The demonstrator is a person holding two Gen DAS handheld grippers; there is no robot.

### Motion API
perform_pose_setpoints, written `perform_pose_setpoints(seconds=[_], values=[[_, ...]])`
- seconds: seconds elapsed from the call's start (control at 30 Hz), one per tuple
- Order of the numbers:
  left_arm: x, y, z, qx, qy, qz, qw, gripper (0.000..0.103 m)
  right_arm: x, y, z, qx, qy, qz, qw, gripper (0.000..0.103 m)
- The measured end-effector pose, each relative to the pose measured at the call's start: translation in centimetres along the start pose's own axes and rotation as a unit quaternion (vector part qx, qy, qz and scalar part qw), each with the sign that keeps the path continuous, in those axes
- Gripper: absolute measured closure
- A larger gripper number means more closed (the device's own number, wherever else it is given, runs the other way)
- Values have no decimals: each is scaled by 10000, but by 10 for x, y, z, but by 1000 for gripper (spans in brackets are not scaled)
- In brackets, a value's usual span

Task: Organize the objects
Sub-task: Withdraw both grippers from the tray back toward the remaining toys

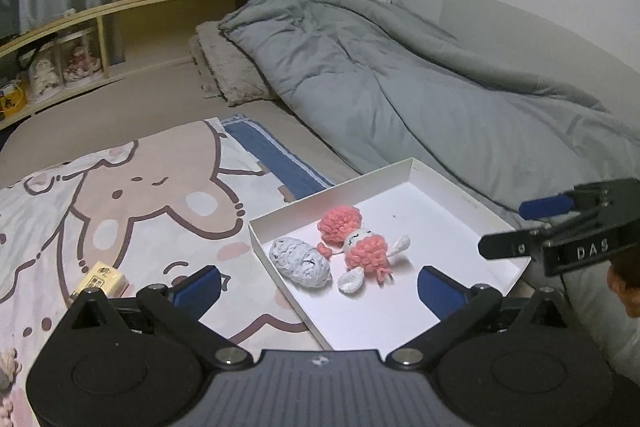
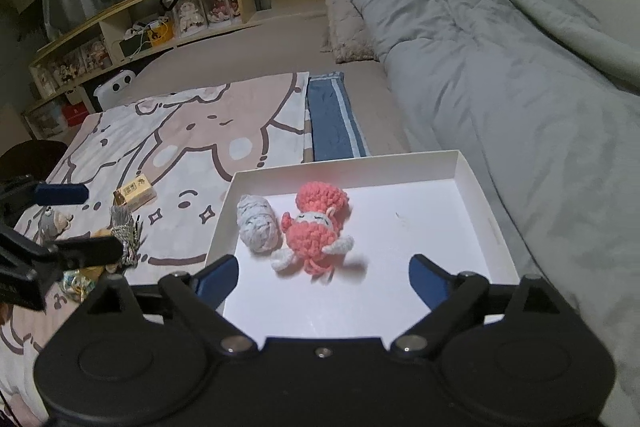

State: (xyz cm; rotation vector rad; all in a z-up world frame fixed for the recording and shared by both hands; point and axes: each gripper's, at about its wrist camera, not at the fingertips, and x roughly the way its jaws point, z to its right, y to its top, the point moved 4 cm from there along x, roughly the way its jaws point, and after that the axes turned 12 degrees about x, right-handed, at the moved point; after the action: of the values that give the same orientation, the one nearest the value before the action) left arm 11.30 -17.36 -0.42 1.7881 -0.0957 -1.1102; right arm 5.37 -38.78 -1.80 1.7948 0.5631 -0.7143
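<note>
A shallow white box (image 1: pixel 440 227) (image 2: pixel 472 187) lies on the bed. Inside it rest a pink crocheted doll (image 1: pixel 360 243) (image 2: pixel 316 227) and a pale grey crocheted toy (image 1: pixel 300 261) (image 2: pixel 256 223), side by side. My left gripper (image 1: pixel 316 287) hangs open over the box's near left corner with nothing between its blue pads. My right gripper (image 2: pixel 324 279) is open above the box's near end, empty, the pink doll just ahead of it. A small yellow box (image 1: pixel 102 279) (image 2: pixel 134 193), a striped tassel toy (image 2: pixel 124 231) and a small plush (image 2: pixel 54 223) lie on the cartoon blanket (image 2: pixel 180 131).
A rumpled grey duvet (image 1: pixel 400 75) fills the bed's right side, against the box's far edge. A folded blue towel (image 2: pixel 332 119) lies beyond the box. A wooden shelf (image 2: pixel 160 11) with boxed figures runs along the back. A pillow (image 1: pixel 228 67) sits at the head.
</note>
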Motion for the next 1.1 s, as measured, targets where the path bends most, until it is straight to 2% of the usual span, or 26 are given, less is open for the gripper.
perform_pose_setpoints(seconds=[0.2, 0.37, 0.53, 0.83, 1.1], values=[[-15, -8, 3, -205, 173, 14, 9996, 0, -15, -12, -2, -37, -54, 207, 9998, 0], [-25, -14, -1, -571, 297, 4, 9979, 0, -29, -16, -8, -80, -26, 387, 9992, 0], [-35, -20, -6, -681, 432, 37, 9967, 0, -36, -19, -13, -69, 15, 413, 9991, 0], [-51, -39, -27, -776, 896, 0, 9930, 0, -29, -21, -26, 65, 77, 474, 9988, 0], [-76, -62, -68, -1124, 1509, -136, 9820, 0, -8, -20, -56, 71, 249, 506, 9984, 0]])
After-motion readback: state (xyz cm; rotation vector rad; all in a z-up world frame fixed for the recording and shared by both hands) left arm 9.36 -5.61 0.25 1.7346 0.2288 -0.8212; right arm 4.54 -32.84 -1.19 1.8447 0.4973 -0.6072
